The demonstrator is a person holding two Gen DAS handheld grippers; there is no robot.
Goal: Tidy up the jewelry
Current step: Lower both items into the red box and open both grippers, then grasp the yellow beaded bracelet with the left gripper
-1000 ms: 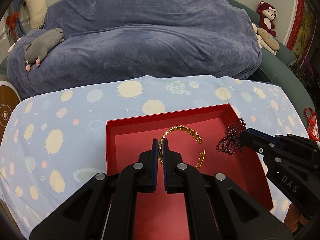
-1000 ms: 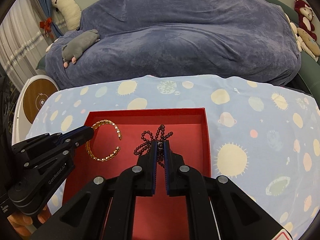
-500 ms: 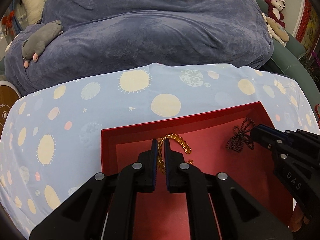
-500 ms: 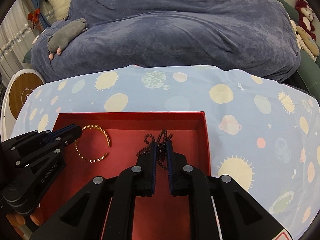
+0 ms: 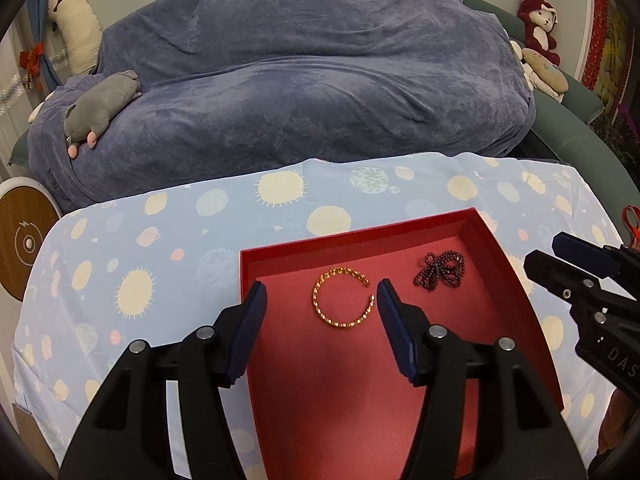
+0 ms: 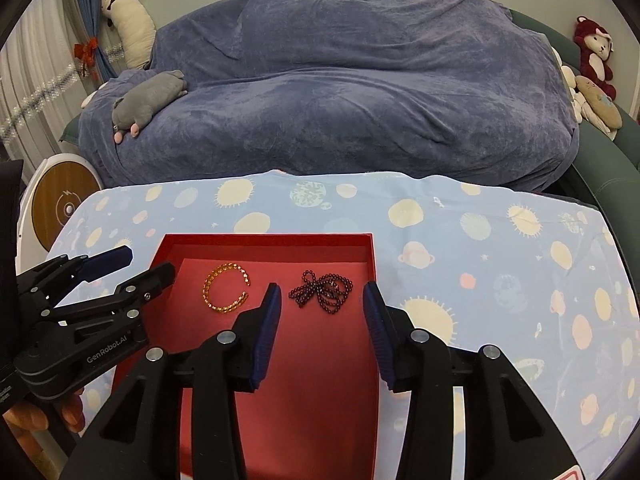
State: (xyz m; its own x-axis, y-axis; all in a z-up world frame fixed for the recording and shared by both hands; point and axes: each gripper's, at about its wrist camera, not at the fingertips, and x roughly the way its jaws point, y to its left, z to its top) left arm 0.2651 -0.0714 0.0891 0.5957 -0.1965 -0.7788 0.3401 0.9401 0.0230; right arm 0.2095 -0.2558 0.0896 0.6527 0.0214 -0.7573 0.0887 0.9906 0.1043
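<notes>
Holding both two-finger tools over the shallow red cardboard box, we are keeping each one spread wide with nothing between its blue-padded fingers. Our left gripper is hovering just short of the open gold chain-link bangle, which is lying flat on the box's red lining, framed by the two fingers but touching neither. Our right gripper is framing the dark purple beaded strand in the same way; the strand is lying bunched in loops beside the bangle, nearer the box's right wall, and the two pieces are lying apart. In the left wrist view the beads are sitting to the right of the bangle, and the right gripper is reaching in from the edge, cut off by the frame. The near end of the box is hiding behind our own black gripper bodies, so we cannot see its front wall. Beyond the box, the pale blue tablecloth printed with suns and planets is covering the table, and farther back a blue-grey velvet throw is draping a sofa with a grey plush animal lying on it.
</notes>
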